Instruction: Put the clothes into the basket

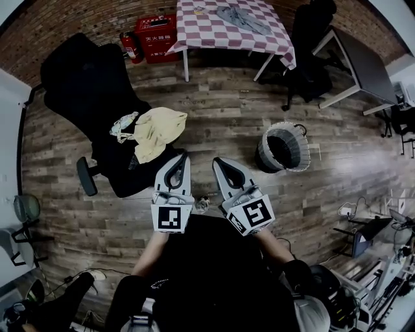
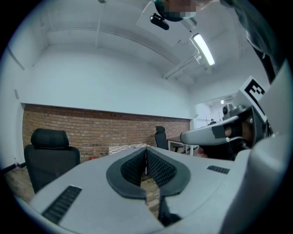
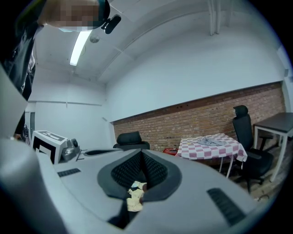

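A yellow garment [image 1: 157,130] and a pale one [image 1: 122,126] lie on the seat of a black office chair [image 1: 84,84] at the left. A grey garment [image 1: 243,18] lies on the checkered table [image 1: 201,32] at the far end. The round grey basket [image 1: 283,148] stands on the floor to the right of the chair. Both grippers are held side by side, pointing level, between chair and basket. My left gripper [image 1: 185,156] is shut with nothing in it. My right gripper [image 1: 216,161] also looks shut and bare. The yellow garment [image 3: 134,195] shows through the gap behind the right gripper's jaws.
A red fire-extinguisher box [image 1: 155,37] stands by the brick wall. A second black chair [image 1: 310,45] and a dark desk [image 1: 363,61] are at the far right. Cables and stands [image 1: 382,259] crowd the near right corner. The floor is wooden planks [image 1: 227,110].
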A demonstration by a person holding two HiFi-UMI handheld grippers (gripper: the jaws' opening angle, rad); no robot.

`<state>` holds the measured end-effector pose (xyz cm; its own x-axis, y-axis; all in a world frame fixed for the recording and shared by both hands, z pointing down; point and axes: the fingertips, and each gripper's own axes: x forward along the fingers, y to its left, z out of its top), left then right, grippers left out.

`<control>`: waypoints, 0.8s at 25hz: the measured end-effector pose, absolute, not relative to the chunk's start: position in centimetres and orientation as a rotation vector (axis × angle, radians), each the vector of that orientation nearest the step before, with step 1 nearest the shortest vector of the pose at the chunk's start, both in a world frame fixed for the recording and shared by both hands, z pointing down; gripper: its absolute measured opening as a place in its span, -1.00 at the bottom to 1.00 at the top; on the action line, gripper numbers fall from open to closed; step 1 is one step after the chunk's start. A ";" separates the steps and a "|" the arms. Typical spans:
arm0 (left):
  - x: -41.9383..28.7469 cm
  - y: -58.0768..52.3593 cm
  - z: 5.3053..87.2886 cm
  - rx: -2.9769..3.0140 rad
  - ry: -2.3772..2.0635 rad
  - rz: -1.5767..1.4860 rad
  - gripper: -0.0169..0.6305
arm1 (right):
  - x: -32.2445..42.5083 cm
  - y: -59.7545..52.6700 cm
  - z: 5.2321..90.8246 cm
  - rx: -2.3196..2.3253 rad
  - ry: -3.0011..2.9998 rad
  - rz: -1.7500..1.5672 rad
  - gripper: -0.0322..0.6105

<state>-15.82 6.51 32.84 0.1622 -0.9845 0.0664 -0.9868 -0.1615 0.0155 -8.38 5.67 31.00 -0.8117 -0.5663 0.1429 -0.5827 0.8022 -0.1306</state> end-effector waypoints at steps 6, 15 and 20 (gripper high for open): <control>-18.3 2.0 33.3 2.379 -1.939 0.087 -0.91 | -11.3 1.9 31.2 0.936 -2.862 0.288 -0.87; -23.7 -4.6 37.2 2.431 -1.838 0.222 -0.91 | -17.5 -3.1 31.8 0.915 -2.852 0.287 -0.87; -27.1 -7.6 41.9 2.396 -1.759 0.339 -0.91 | -20.8 -5.1 32.5 0.912 -2.817 0.290 -0.87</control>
<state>-27.08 -7.56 41.93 0.2873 -0.9195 0.2681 -0.9534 -0.3016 -0.0126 -20.76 -5.05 32.54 -0.7994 -0.5605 0.2162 -0.5928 0.7943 -0.1327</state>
